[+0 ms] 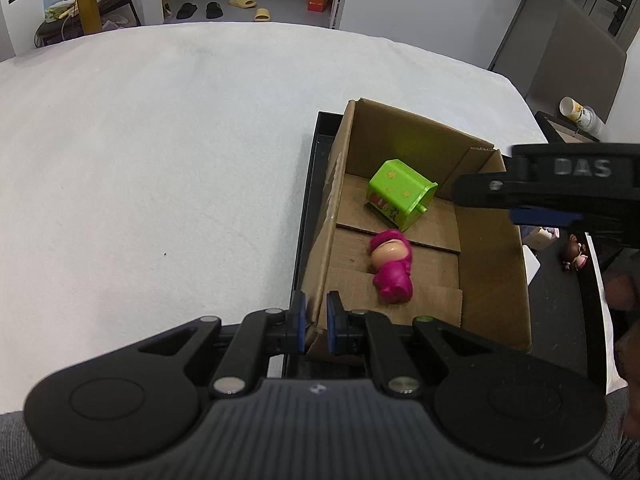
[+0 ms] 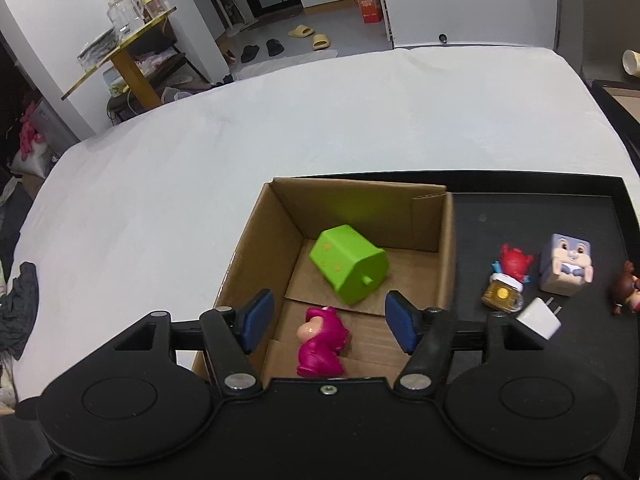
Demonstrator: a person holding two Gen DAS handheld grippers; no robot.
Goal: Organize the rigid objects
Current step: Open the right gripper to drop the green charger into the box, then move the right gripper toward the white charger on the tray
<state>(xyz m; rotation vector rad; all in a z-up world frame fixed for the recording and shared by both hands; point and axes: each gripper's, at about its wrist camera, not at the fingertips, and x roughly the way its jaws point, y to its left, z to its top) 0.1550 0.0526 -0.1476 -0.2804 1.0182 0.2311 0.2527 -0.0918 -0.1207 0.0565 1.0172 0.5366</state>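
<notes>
An open cardboard box (image 1: pixel 492 264) (image 2: pixel 264 232) stands at the left end of a black tray (image 2: pixel 520 216). Inside lie a green toy house (image 1: pixel 400 194) (image 2: pixel 348 270) on its side and a magenta figure (image 1: pixel 392 264) (image 2: pixel 322 344). My left gripper (image 1: pixel 316 320) is shut on the box's near-left wall. My right gripper (image 2: pixel 330 320) is open and empty above the box, over the magenta figure; it also shows in the left wrist view (image 1: pixel 560 192). On the tray right of the box lie a red figure (image 2: pixel 510 276), a grey rabbit cube (image 2: pixel 566 270), a white charger (image 2: pixel 538 322) and a brown doll (image 2: pixel 626 290).
The tray sits on a white cloth-covered table (image 1: pixel 160 160) (image 2: pixel 280 128). A second tray with cardboard (image 2: pixel 624 100) and a cup (image 2: pixel 632 62) stand off the right edge. A shelf, slippers and an orange box are on the floor beyond.
</notes>
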